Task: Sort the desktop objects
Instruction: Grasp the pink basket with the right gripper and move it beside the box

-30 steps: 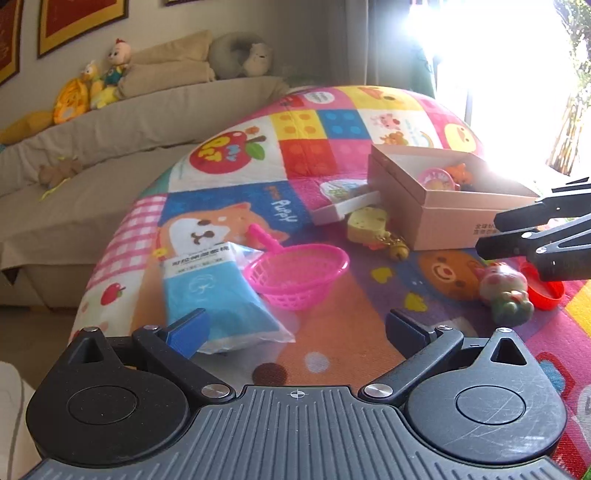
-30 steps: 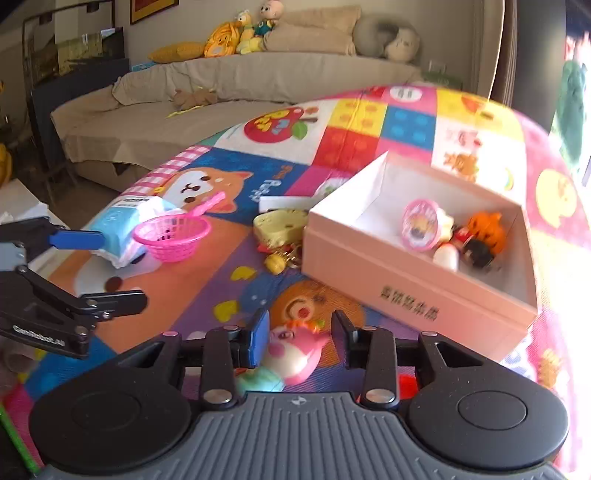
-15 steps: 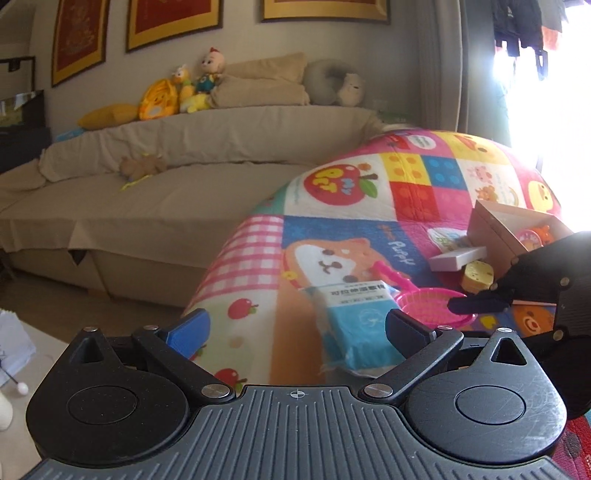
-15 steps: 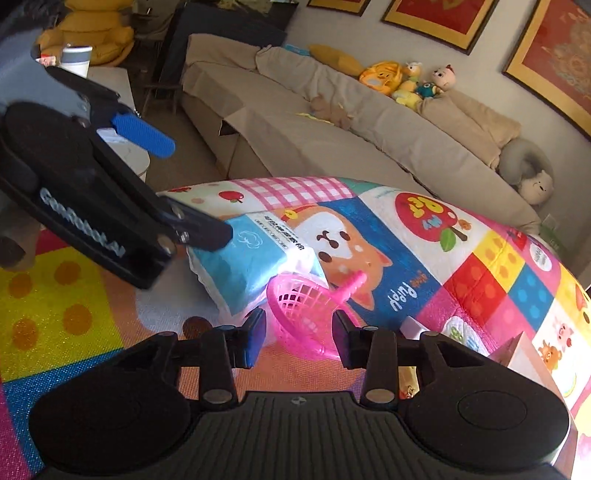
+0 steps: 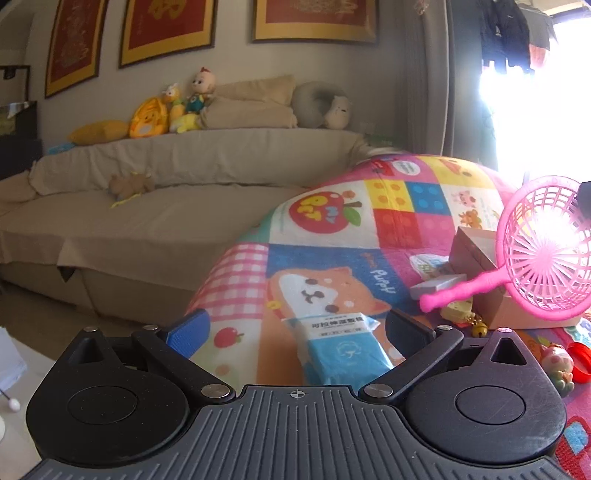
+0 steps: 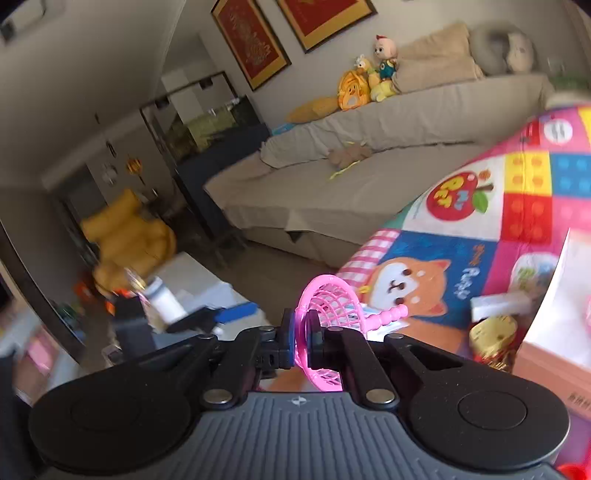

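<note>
Basket lifted above the mat, box behind it

The tissue pack [image 5: 343, 350] lies on the mat [image 5: 406, 206]; right of it, the basket [image 5: 546, 254] hangs seemingly before the box [image 5: 476, 247].

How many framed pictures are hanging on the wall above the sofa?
3 show fully in the left view: one on the left, one in the middle, one on the right. All hang above the sofa. More may be cut off past the picture's edge.
</note>
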A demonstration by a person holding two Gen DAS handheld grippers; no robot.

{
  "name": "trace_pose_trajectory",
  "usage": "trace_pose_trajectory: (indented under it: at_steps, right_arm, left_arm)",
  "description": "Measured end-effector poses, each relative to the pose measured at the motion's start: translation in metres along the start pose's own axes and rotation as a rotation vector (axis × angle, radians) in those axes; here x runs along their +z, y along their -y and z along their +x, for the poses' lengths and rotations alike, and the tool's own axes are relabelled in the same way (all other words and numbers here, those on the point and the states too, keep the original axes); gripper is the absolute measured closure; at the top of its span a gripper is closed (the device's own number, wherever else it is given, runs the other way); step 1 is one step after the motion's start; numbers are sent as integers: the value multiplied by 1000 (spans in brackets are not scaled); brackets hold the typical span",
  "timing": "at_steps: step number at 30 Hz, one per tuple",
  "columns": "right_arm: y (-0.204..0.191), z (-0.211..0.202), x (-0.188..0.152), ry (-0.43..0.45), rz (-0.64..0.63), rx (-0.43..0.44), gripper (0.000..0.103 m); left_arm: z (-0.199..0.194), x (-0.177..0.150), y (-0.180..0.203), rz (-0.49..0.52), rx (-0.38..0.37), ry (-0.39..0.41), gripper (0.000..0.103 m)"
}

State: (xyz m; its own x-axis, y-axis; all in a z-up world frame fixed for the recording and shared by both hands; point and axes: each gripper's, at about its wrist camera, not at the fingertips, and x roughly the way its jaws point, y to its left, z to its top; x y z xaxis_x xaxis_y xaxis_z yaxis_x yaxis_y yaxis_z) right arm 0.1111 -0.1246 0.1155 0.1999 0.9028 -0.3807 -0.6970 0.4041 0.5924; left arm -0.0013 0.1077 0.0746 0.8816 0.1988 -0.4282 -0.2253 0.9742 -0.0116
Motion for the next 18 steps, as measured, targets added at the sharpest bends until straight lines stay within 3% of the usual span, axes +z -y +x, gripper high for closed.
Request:
trace_pose_trajectory:
  at_steps: [4, 9, 12, 13, 17, 18]
  right_arm:
    - [54, -11, -11, -15, 276, 97, 98]
    - [116, -23, -42, -26, 501, 64, 93]
    - [137, -39, -51, 23, 537, -27, 89]
    - [141, -46, -52, 45, 532, -65, 84]
    - [139, -76, -55, 171, 432, -262, 43]
    - [135, -83, -56, 193, 393, -314, 40]
  left_arm:
    - [0, 3, 10, 14, -32, -7, 0]
    - [4, 1, 29, 58, -74, -29, 0]
    - [11, -1, 43, 85, -121, -50, 0]
    - [13, -2, 49, 100, -140, -55, 0]
    - [24, -10, 80, 201, -253, -89, 0]
    - [28, -14, 89, 233, -287, -102, 0]
